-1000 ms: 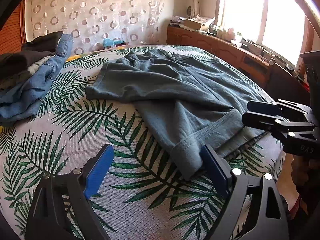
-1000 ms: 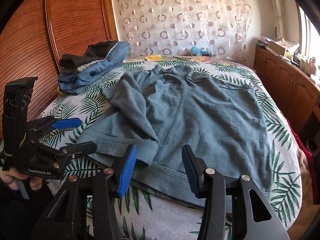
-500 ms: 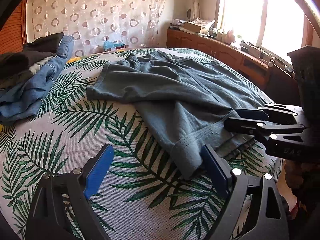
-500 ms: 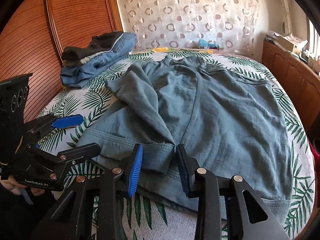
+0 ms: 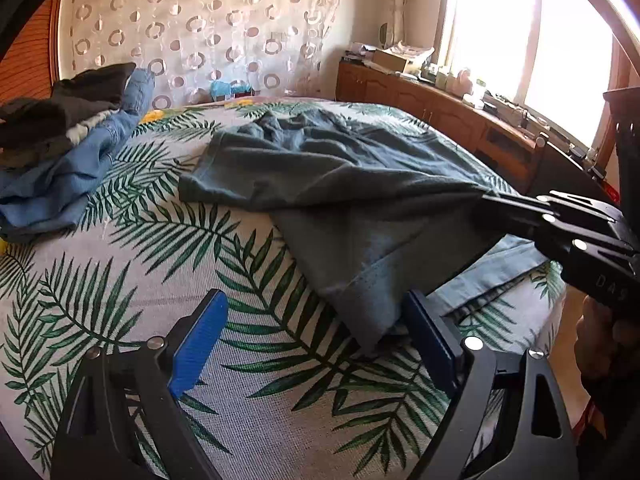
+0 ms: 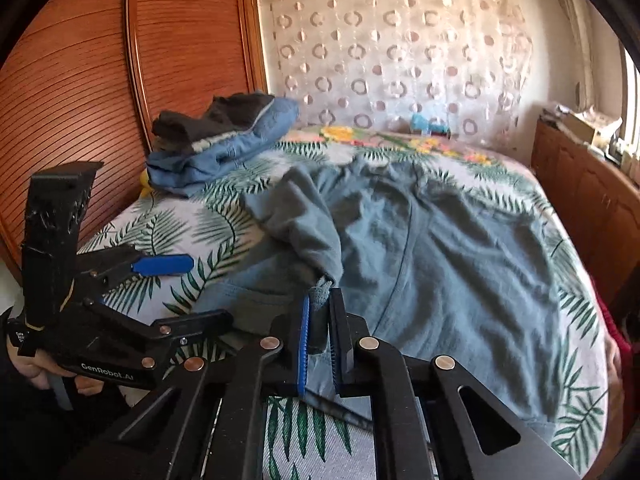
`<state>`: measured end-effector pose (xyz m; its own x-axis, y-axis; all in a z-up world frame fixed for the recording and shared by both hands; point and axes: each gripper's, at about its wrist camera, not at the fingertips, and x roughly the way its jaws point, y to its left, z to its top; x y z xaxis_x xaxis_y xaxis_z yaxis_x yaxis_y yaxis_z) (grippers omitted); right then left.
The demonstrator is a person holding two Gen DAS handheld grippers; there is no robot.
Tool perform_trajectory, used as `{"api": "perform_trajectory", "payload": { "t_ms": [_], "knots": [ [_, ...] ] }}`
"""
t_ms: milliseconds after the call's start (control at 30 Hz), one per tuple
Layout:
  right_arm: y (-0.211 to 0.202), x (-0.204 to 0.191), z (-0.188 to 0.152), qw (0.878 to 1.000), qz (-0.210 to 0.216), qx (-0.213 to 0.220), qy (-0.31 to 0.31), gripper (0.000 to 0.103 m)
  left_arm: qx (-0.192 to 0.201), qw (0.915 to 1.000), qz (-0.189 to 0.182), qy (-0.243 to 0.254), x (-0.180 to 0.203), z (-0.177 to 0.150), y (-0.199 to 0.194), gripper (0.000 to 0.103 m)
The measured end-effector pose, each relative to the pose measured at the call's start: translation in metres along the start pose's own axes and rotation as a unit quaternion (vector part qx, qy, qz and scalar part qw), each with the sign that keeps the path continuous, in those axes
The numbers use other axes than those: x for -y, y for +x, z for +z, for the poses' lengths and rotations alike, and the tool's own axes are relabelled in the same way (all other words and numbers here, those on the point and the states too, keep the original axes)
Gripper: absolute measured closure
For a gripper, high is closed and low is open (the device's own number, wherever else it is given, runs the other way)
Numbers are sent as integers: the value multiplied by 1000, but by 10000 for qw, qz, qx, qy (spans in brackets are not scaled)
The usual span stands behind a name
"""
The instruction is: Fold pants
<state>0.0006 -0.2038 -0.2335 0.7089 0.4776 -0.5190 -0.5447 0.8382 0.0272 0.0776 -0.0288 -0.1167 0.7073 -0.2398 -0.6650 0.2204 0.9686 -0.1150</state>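
Right tongs [image 6: 319, 334] pinching the hem of the grey-blue pants [image 6: 440, 256] at lower centre, left tongs [image 5: 316, 344] hanging spread wide beside the cuff, pants lying across the leaf-print bed [image 5: 120, 280], folded clothes [image 5: 60, 152] sitting upper left

Both grippers: black frames, silver screws, ribbed blue pads. Left gripper [image 6: 168, 292], lower left of the right wrist view, carries white "GenRobot.AI" lettering.
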Motion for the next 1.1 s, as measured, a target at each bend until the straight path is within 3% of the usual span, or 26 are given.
{"api": "perform_trajectory", "payload": {
  "t_ms": [267,533,1100],
  "knots": [
    [-27,5,-1,9991,-319,250,-154,95,252,9996,26,-115,4,11,-12,14],
    [-58,20,-8,9963,-676,529,-22,95,213,9998,8,37,15,23,-6,14],
    [-64,23,-29,9920,-1122,489,305,95,260,9987,-227,365,46,46,2,14]
  ]
}}
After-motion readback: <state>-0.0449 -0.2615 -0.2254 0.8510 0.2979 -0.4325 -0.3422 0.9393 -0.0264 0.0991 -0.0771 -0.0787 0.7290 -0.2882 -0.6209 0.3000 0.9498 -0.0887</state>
